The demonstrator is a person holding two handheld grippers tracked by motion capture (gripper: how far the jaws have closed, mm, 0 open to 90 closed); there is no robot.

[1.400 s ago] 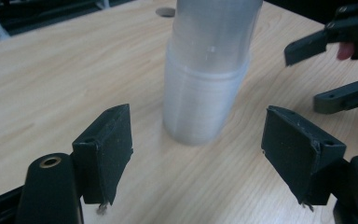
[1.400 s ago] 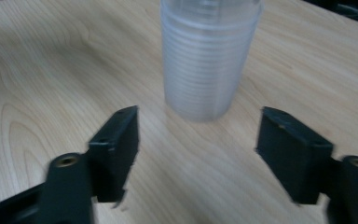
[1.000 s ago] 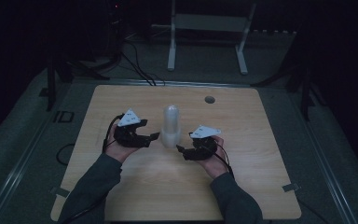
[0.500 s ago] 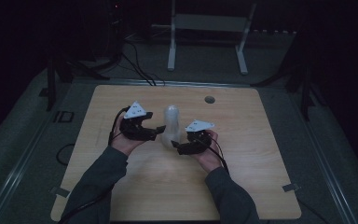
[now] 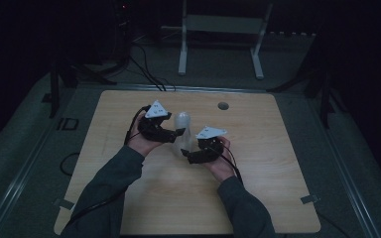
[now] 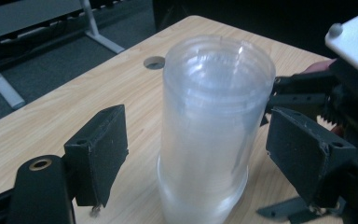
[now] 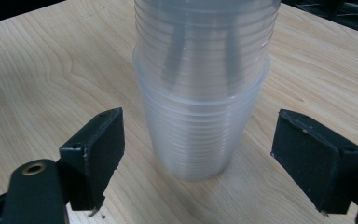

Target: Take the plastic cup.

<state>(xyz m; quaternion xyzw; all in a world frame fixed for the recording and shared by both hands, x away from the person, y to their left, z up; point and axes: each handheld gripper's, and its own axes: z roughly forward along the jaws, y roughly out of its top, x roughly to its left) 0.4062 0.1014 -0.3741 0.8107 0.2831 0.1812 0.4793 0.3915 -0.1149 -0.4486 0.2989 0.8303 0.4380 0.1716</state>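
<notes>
Your left gripper (image 6: 200,154) stands with its jaws wide, and they have just been opening: the stack of clear plastic cups (image 6: 214,126) sits between the pads in the middle of the left gripper view, with a gap on each side and nothing gripped. Your right gripper (image 7: 196,158) has likewise just been opening, and its pads stand clear of the lower cups (image 7: 198,126), which fill the upper middle of the right gripper view.

In the high view the stack (image 5: 182,130) stands upright at the centre of the wooden table (image 5: 278,193), with your left gripper (image 5: 174,134) at its left and your right gripper (image 5: 191,154) lower and to its right. A second ago your left hand sat lower in that frame; now it is level with the top.

Judging from this, you have let the stack go and it stands on its own.
</notes>
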